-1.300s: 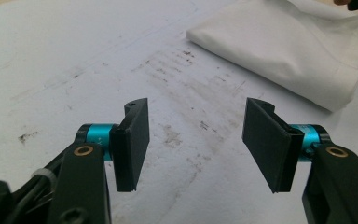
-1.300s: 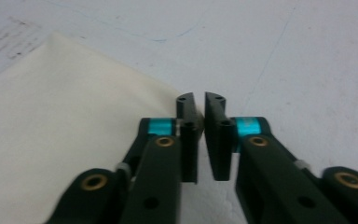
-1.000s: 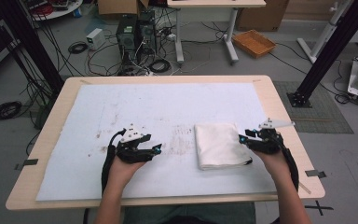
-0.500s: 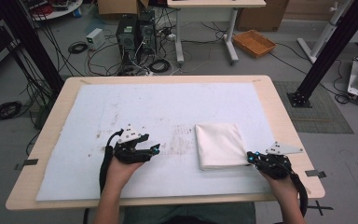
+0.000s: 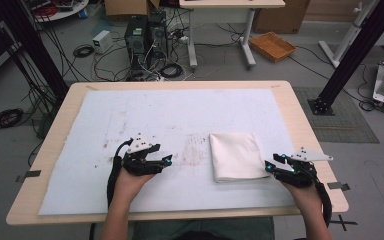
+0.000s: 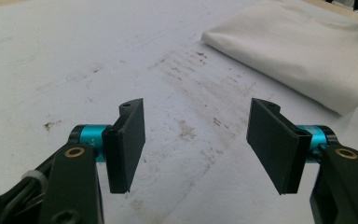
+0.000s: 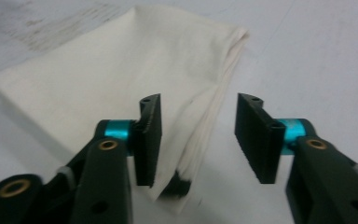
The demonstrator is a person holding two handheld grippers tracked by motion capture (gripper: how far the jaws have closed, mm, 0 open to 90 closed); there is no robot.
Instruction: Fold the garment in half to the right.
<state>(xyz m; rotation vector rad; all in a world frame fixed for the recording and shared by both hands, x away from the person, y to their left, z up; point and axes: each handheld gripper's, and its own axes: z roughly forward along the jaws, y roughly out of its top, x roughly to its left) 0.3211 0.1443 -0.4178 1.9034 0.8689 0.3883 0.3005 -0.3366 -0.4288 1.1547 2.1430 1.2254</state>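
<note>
A: Status? Cloth (image 5: 237,156) looks folded into a neat rectangle, lying right of centre in the high view on the white mat (image 5: 145,115).

B: Agreed, folding looks done or nearly so. Maybe one more fold left, can't tell.

A: Right gripper (image 5: 271,167)?

B: Lower right of frame, at the cloth's near right corner. Jaws just opened, apart, holding nothing; folded edge sits between them, unpinched.

A: Left gripper (image 5: 166,161)?

B: Jaws wide, empty, over bare mat just left of the cloth.
</note>
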